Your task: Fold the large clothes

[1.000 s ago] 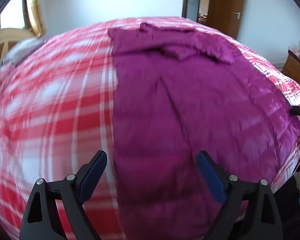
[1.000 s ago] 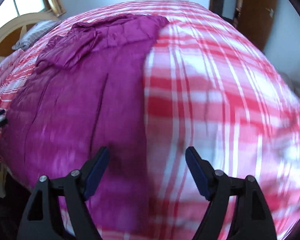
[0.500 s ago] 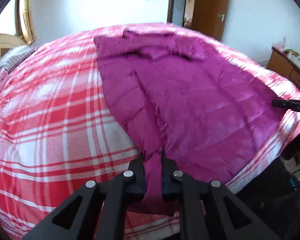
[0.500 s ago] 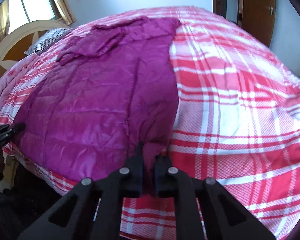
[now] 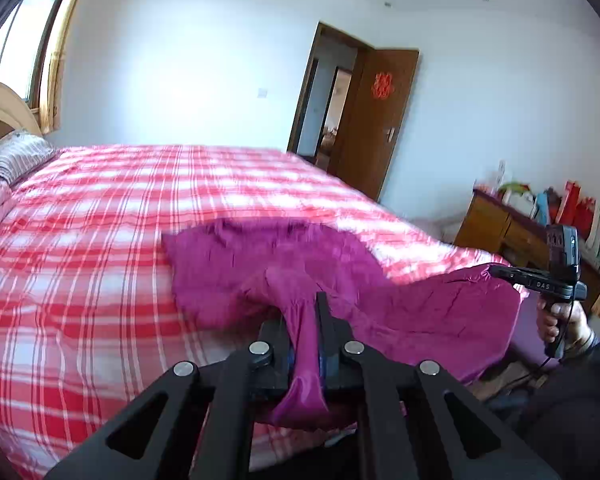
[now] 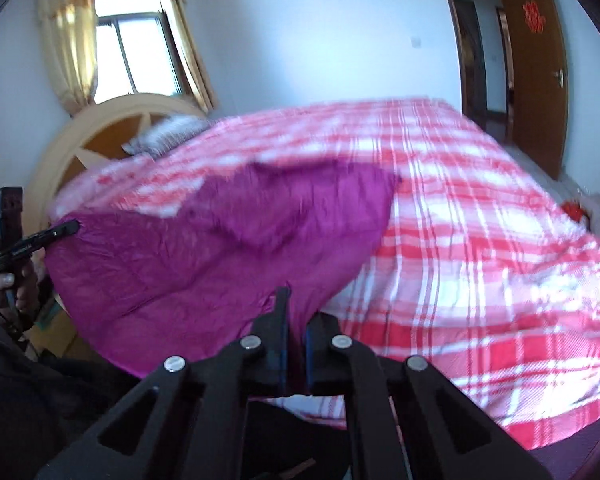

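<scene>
1. Left gripper [image 5: 306,320]: both jaws are clamped on a pinched fold of the purple coat [image 5: 400,304]. A tail of purple fabric hangs out behind the jaws, between the black arms of the gripper.
2. Right gripper [image 6: 294,312]: both jaws are clamped on another part of the same hem (a narrow fold of fabric runs straight down between the blue pads).
3. Near hem of the coat: it is raised off the bed [image 5: 80,240] and spans between the two grippers at the bed's near edge. In the left wrist view the right gripper [image 5: 500,271] shows at the right end of the raised hem, with the person's hand [image 5: 560,320] on its grip below. In the right wrist view the left gripper [image 6: 66,229] shows at the left end of the hem, with the other hand [image 6: 14,284] under it.
4. Far part of the coat: it lies bunched on the red and white checked cover, in the near half of the bed, with its outer end towards the bed's middle. Motion blur hides its finer folds.
5. Head of the bed: a striped pillow [image 5: 14,154] lies at the left far corner, against a curved wooden headboard [image 6: 112,128].
6. Beyond the bed: a brown door [image 5: 374,128] stands open in the far wall, and a wooden cabinet [image 5: 500,224] stands along the right wall.
</scene>
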`<state>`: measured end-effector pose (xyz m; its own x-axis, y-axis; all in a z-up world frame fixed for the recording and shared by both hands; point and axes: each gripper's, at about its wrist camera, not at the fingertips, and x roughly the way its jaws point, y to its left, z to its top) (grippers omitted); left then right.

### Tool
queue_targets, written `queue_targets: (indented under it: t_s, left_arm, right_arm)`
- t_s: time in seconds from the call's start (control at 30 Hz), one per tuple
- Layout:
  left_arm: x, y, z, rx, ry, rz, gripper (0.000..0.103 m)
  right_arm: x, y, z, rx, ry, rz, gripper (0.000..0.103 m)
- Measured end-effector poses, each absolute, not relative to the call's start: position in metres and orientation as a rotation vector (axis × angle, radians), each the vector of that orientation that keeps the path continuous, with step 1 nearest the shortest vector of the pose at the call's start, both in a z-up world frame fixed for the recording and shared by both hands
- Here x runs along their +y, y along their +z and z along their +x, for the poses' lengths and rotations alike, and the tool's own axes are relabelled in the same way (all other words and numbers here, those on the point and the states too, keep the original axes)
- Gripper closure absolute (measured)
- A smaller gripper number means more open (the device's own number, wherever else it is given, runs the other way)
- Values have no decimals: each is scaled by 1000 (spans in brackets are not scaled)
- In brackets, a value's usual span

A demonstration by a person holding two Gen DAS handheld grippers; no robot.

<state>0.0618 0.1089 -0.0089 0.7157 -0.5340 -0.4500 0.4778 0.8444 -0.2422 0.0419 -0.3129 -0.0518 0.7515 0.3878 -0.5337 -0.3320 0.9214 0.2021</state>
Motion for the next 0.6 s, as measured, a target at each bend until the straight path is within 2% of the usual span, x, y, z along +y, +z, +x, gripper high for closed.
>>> queue_targets:
  t_s: [0.1,0.23,0.43,0.6]
  left_arm:
    - [105,0,95,504,-544,-84,96]
    - [96,-6,174,565,-536,-101,96]
    - [84,-35,302,682,-474,-153,96]
    - [83,-76,380,783,-368,-146,94]
  right_arm:
    - [-314,-29,62,534,390,89,96]
    - [-317,-17,138,515,353,110,96]
    - [-309,-33,263,587,255,123,96]
    - [-313,-57,332,667,209,160,96]
